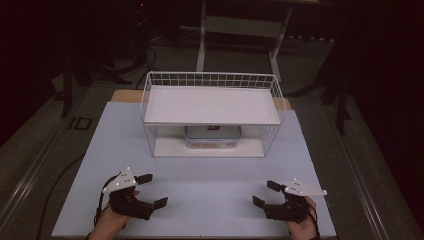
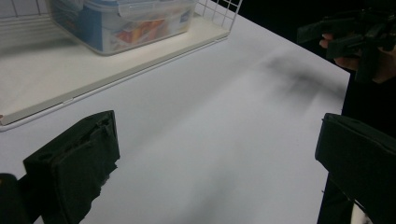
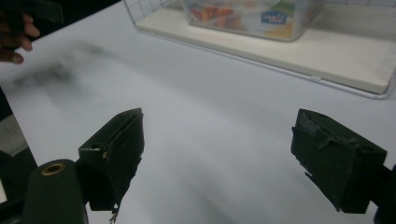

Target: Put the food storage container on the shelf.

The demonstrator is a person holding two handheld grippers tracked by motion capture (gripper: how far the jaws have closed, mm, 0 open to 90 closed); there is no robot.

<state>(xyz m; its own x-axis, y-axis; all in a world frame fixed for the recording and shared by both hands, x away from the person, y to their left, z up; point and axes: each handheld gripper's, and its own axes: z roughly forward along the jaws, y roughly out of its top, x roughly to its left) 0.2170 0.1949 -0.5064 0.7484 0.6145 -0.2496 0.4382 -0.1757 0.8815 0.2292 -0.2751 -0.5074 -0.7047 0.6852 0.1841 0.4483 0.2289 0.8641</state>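
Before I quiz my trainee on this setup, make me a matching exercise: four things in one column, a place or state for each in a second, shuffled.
Things:
1. Food box
2. Wire rack
3. Left gripper
4. Right gripper

Places or states:
A. Open, near the table's front left
B. On the rack's bottom shelf
C. Open, near the table's front right
D. At the back middle of the table

Pairs: 1-B, 2-D, 3-A, 4-C
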